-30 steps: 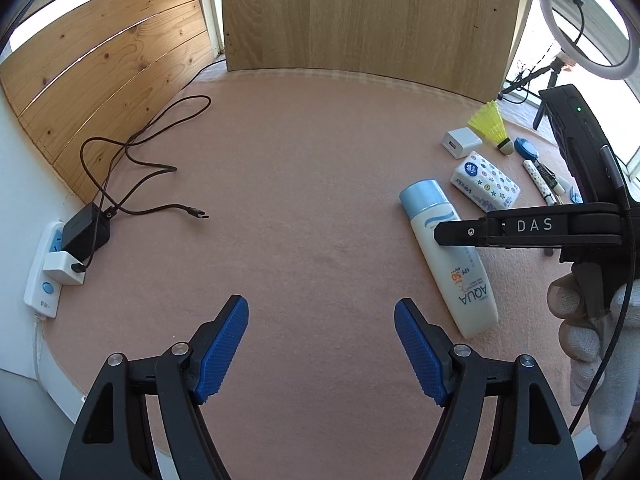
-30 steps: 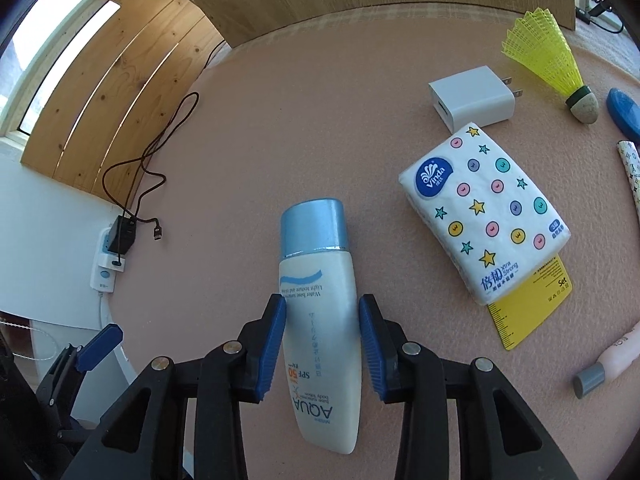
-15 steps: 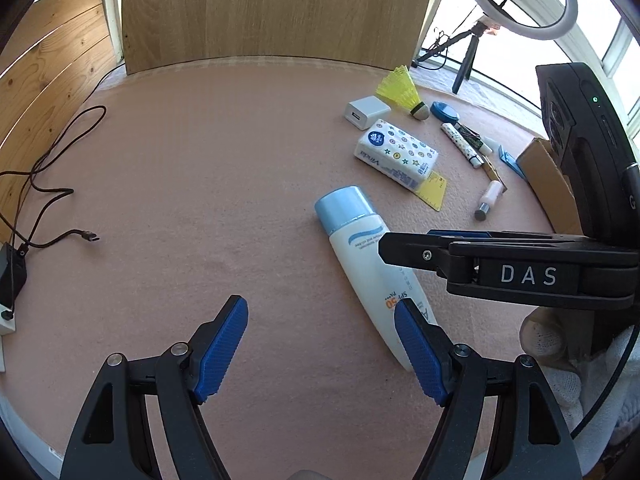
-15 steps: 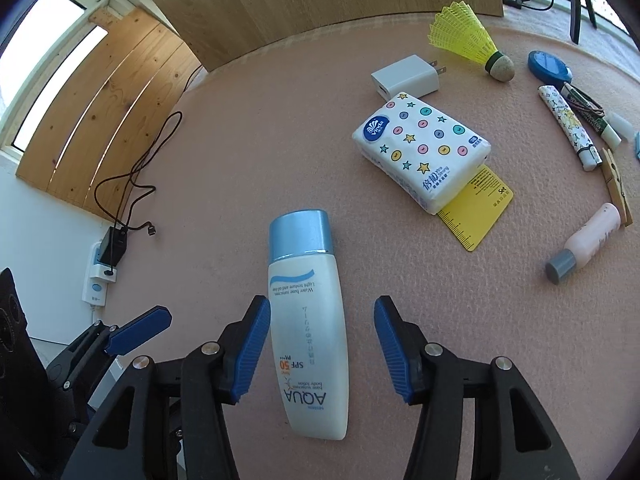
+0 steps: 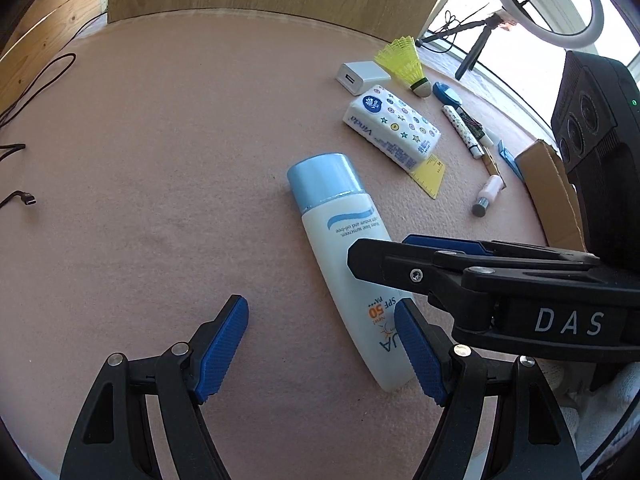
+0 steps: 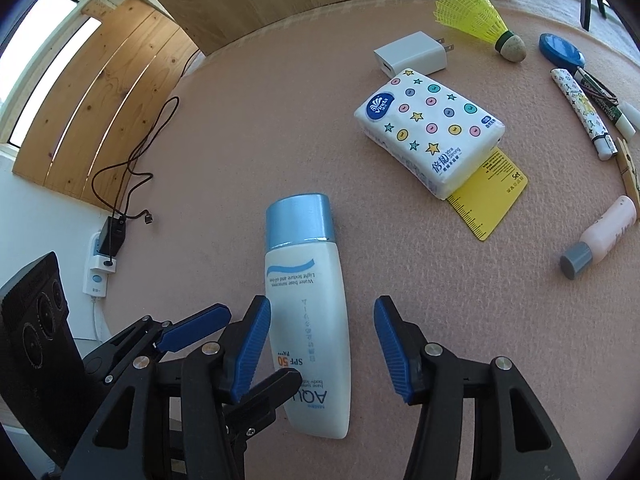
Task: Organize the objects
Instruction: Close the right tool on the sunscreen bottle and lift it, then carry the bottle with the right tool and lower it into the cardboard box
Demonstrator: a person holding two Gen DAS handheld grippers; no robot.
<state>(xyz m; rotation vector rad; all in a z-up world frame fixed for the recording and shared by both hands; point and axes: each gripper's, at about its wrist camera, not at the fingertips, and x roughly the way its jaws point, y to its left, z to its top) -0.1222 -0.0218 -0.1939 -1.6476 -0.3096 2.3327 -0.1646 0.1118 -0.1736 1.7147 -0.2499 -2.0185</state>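
A pink felt-covered table [image 6: 224, 168] carries a sunscreen bottle [image 6: 306, 320] lying flat, blue cap away from the cameras. The right gripper [image 6: 322, 344] straddles its lower half, fingers spread and not gripping — the left gripper [image 5: 320, 348] is also spread wide, just left of the bottle

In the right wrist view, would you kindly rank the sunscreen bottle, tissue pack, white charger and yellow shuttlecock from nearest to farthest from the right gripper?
1. Sunscreen bottle: lying between the open right gripper fingers, toward the left one.
2. Tissue pack: ahead, to the right.
3. White charger: just beyond the pack.
4. Yellow shuttlecock: farthest, upper right, near the table's far edge.
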